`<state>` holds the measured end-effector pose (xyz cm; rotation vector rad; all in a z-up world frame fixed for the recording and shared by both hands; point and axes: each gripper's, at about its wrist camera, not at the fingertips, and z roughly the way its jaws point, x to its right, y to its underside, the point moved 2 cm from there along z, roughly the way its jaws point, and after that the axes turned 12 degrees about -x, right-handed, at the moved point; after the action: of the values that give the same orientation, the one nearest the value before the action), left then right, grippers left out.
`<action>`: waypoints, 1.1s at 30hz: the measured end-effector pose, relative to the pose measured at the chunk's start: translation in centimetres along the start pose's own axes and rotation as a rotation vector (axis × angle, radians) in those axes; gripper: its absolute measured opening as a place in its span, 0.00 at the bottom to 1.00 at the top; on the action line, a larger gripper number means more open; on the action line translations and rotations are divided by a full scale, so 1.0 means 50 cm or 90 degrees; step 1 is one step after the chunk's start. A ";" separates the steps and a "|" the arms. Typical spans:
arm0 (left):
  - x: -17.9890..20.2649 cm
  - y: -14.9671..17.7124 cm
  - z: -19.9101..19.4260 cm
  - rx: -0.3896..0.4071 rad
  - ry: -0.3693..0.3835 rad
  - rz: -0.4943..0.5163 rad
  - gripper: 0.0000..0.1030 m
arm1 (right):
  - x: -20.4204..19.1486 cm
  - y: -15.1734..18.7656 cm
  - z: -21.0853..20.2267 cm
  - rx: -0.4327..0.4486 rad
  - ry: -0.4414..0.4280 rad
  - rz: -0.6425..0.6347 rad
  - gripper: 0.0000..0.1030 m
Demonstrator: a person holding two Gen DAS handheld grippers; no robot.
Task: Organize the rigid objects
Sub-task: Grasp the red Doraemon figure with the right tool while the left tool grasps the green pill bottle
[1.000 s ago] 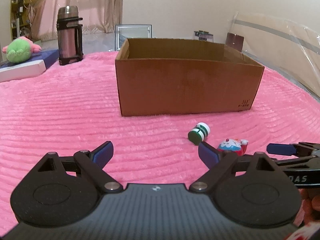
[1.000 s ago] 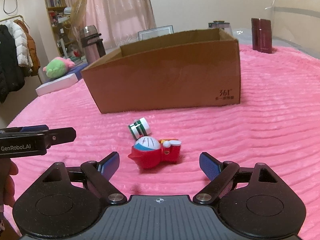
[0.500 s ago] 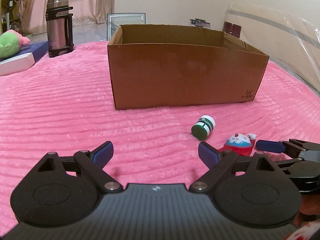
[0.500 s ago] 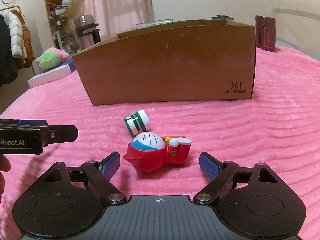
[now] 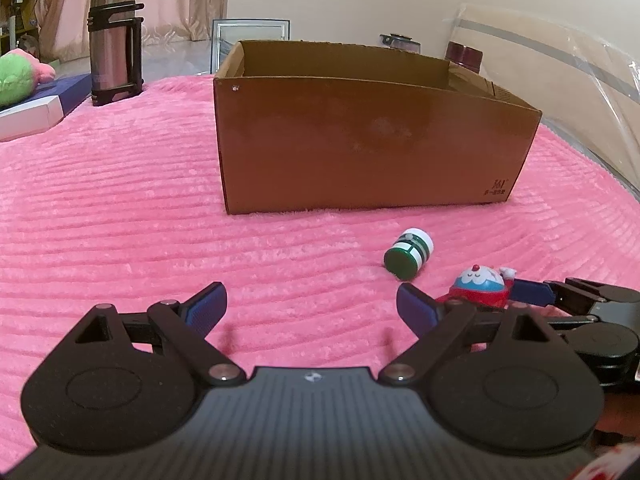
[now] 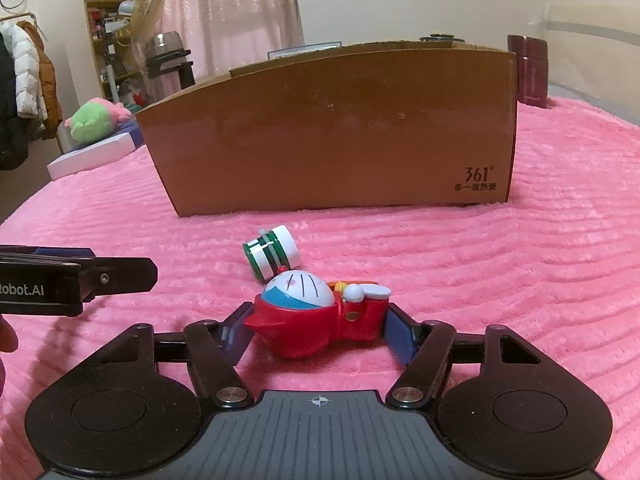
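Change: half a second ago the right tongs (image 6: 316,332) stood spread wide with the toy just ahead of them; now the blue fingers (image 6: 400,334) have drawn in around the toy's red base.
Right tongs: clenched about the Doraemon toy (image 6: 316,316), one pad at each end of it; the toy still lies on the pink blanket (image 6: 500,280), not lifted.
Left tongs: released, spread wide over bare blanket (image 5: 310,308), gripping nothing.
Green-and-white bottle (image 6: 272,254): on its side just beyond the toy, apart from both tongs, ahead and right of the left pair.
Cardboard box (image 6: 332,132): open-topped, straight ahead of both tongs, beyond the bottle.
Meaning: the grasp looks made, so I judge the next step to be lifting the toy over the box's near wall; the bottle is left to collect.
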<state>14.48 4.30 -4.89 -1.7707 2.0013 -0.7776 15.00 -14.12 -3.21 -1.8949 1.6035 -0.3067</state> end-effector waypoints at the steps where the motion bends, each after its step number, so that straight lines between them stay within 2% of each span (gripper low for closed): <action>1: 0.001 0.001 0.001 -0.002 0.000 0.001 0.87 | 0.001 0.000 -0.001 0.001 -0.001 0.002 0.63; 6: 0.007 -0.001 0.007 -0.010 0.010 0.011 0.87 | 0.012 -0.002 -0.016 0.010 0.011 0.008 0.63; 12: 0.033 -0.021 0.021 -0.012 0.032 0.038 0.87 | 0.062 -0.012 -0.052 0.031 0.048 0.018 0.63; 17: 0.066 -0.047 0.045 -0.002 0.053 0.089 0.87 | 0.116 -0.018 -0.077 0.039 0.075 0.038 0.63; 22: 0.094 -0.070 0.085 -0.019 0.063 0.170 0.86 | 0.149 -0.017 -0.090 0.041 0.090 0.054 0.63; 24: 0.099 -0.078 0.100 -0.028 0.067 0.189 0.77 | 0.157 -0.016 -0.094 0.043 0.091 0.059 0.63; 31: 0.112 -0.095 0.138 -0.045 0.072 0.251 0.63 | 0.171 -0.016 -0.093 0.039 0.090 0.066 0.63; 33: 0.117 -0.097 0.143 -0.048 0.076 0.266 0.54 | 0.175 -0.017 -0.092 0.038 0.091 0.065 0.63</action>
<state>21.66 -2.95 -7.01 -1.2945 2.3958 -0.6877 15.20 -23.81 -1.02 -1.7732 1.7582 -0.4505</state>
